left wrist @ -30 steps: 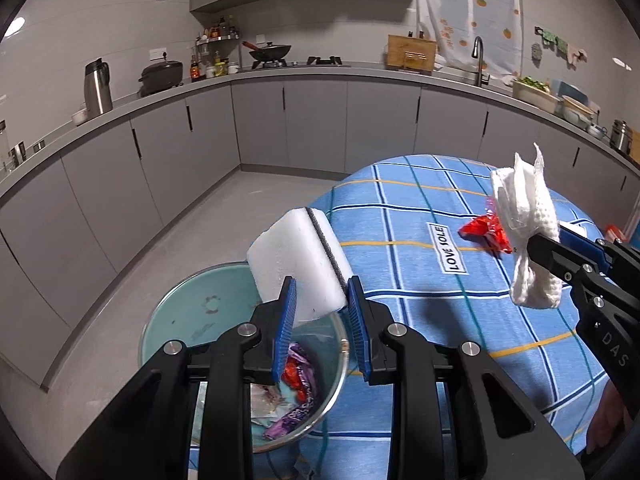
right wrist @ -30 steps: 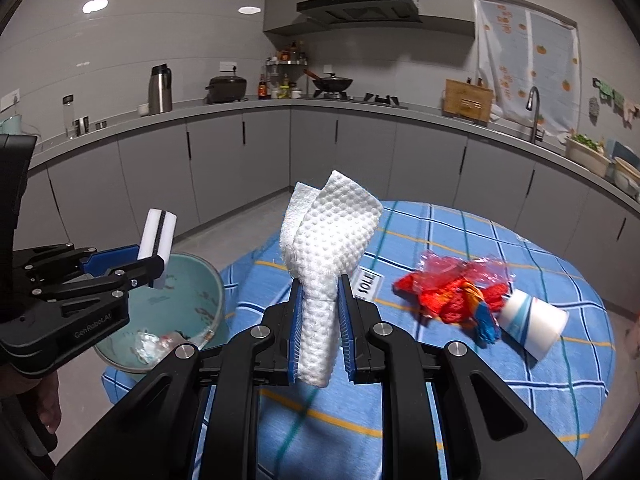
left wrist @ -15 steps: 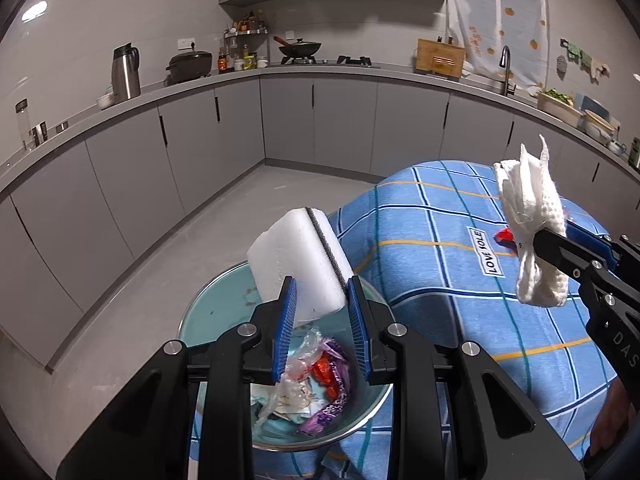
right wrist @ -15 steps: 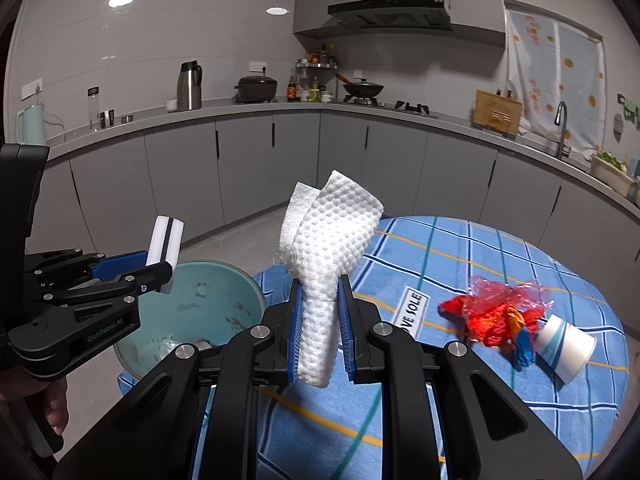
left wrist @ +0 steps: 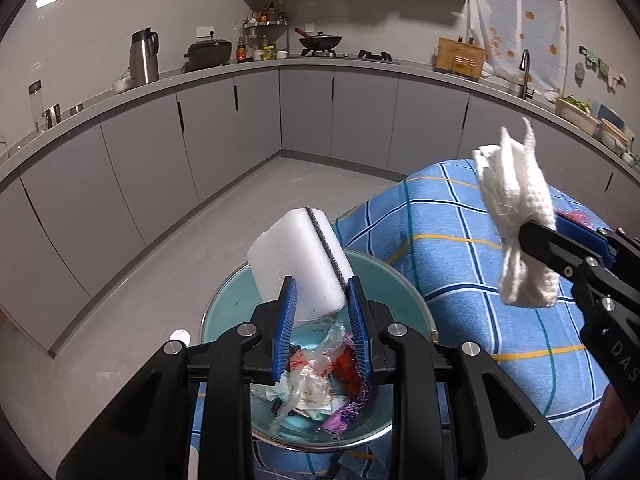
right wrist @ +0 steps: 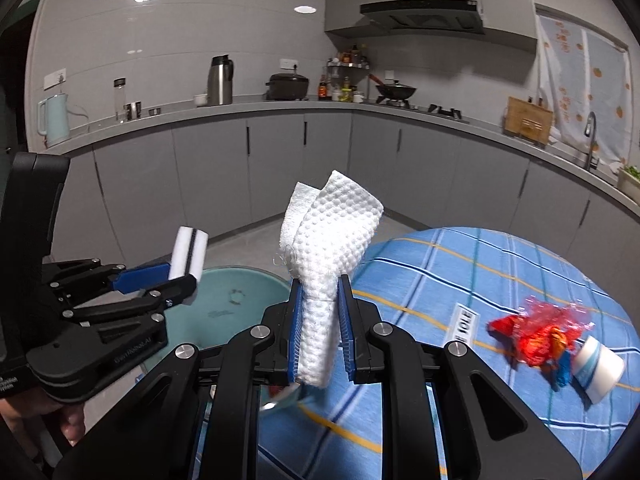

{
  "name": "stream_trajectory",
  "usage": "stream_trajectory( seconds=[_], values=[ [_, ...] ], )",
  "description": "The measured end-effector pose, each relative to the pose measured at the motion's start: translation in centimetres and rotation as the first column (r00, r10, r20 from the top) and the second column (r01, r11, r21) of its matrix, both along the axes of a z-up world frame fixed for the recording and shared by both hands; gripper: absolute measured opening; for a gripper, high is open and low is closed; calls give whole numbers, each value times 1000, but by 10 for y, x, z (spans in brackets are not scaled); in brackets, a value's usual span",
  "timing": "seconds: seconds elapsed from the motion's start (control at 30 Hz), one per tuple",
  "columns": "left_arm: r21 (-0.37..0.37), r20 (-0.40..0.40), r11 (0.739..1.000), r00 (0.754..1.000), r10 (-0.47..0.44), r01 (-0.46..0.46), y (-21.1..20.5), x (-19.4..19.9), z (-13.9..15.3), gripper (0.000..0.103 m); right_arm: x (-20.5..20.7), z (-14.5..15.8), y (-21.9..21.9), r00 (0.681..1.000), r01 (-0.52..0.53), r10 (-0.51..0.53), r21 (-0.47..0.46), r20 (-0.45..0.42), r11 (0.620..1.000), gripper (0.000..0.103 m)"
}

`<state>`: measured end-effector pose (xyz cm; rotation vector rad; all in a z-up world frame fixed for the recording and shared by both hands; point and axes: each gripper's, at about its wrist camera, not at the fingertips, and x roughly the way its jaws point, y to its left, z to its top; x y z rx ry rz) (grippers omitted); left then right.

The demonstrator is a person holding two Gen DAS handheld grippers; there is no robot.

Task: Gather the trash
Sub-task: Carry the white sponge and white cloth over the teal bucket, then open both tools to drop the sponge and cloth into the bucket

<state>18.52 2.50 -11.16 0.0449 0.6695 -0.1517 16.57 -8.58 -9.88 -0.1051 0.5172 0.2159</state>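
Grey kitchen, curved counter (left wrist: 224,70) along the far wall, round table in a blue checked cloth (right wrist: 472,280) up front. Nearest in the left wrist view: left gripper (left wrist: 322,312), blue pads clamped on a white sponge block (left wrist: 300,264) with a dark strip down one side, tilted up and leftward. Directly beneath it, a teal bowl (left wrist: 400,284) at the table's edge, holding crumpled clear plastic, red and purple wrappers. Off to the right, just above the cloth, right gripper (right wrist: 319,322) pinching a folded white waffle-textured paper towel (right wrist: 332,240), upper part fanned out above the pads, lower end hanging below. Further across the table: a crumpled red wrapper (right wrist: 536,332) touching a white paper cup (right wrist: 598,368) lying on its side. Beyond, steel kettle (left wrist: 143,56), wok (left wrist: 320,42) on the hob.
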Motion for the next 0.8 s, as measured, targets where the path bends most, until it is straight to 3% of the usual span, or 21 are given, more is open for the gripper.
stream_trajectory(
  seconds=[0.7,0.8],
  values=[
    [-19,-67,999,997,39,-40,20,19,-27,29,39,-39,31,988,-120,121,13,-101,993,19],
    [-20,-71,999,996,45,-47,18,21,-28,33,43,-45,32,983,-134,136,19,-121,991,22]
  ],
)
